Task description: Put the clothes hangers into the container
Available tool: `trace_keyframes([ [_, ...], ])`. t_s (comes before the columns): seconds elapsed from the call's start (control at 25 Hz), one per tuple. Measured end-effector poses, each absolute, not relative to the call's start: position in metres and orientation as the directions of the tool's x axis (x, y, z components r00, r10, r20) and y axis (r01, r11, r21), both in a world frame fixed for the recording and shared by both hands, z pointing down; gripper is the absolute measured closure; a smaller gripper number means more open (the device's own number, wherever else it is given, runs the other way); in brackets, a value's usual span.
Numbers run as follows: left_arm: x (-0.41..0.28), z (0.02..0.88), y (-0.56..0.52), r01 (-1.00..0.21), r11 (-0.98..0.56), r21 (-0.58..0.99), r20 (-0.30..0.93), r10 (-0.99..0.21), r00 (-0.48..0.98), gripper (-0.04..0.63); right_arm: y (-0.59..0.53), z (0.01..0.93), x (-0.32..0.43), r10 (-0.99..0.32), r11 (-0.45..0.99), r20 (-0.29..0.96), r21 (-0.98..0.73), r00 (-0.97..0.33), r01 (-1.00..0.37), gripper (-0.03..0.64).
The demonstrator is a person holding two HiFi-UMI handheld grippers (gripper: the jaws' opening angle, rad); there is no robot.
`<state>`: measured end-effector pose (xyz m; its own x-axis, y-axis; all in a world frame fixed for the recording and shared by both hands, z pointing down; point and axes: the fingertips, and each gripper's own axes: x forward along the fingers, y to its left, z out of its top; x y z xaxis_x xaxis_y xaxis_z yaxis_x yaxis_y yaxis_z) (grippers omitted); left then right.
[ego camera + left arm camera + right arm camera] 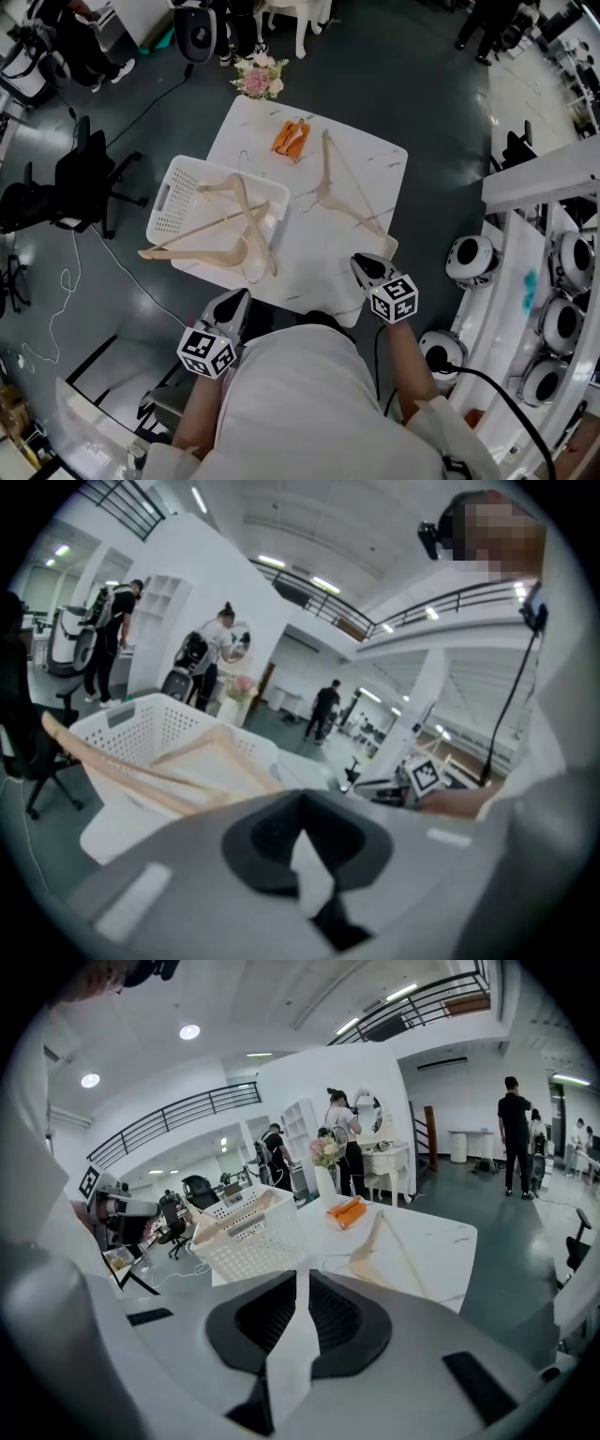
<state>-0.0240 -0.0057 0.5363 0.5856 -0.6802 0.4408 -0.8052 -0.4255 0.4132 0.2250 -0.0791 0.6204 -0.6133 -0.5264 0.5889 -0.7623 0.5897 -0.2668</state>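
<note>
Both tools drawn in at the near edge of the table: the right gripper (pixel 360 264), its jaws closed together on nothing, points out over the marble-patterned table (pixel 375 155), and its own view shows only a thin slit between the pads (pixel 281 1312). The left gripper (pixel 242 298), likewise closed and empty, hangs near the front corner of the white basket (pixel 172 184).

Two wooden hangers (pixel 242 208) already lie across that basket, not fully sunk into it; the lower one rests on the near rim with one arm poking out past the left side. A third hanger (pixel 330 192) lies flat on the tabletop, just right of the basket and clear of it, its nearer arm tip close ahead of the right gripper. An orange item (pixel 291 138) and a bunch of flowers (pixel 259 77) sit at the far end, well away from the work.

The lone hanger looks to be the next job, and the right gripper the natural one for it. Jaws would need to part first, then close on the wood near the neck below the hook, so the frame hangs balanced and does not swing. Lifting it high enough to clear the rim and laying it along the others should stop it catching on their hooks
</note>
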Motion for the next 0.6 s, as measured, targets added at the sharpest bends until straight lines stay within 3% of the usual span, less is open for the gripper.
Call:
trace_keyframes([
  [0.2,-0.013,0.546,0.003,-0.829,-0.380,0.411,0.477,-0.685,0.551,0.594,-0.106,0.655,0.247,-0.464,0.638,0.647,-0.230,-0.606,-0.734,0.543],
  [0.6,-0.023,0.554,0.016,-0.900,-0.218,0.378,0.531,-0.745,0.404,0.594,-0.173,0.746,0.268,-0.358,0.753,0.761,-0.107,-0.541,-0.649,0.511],
])
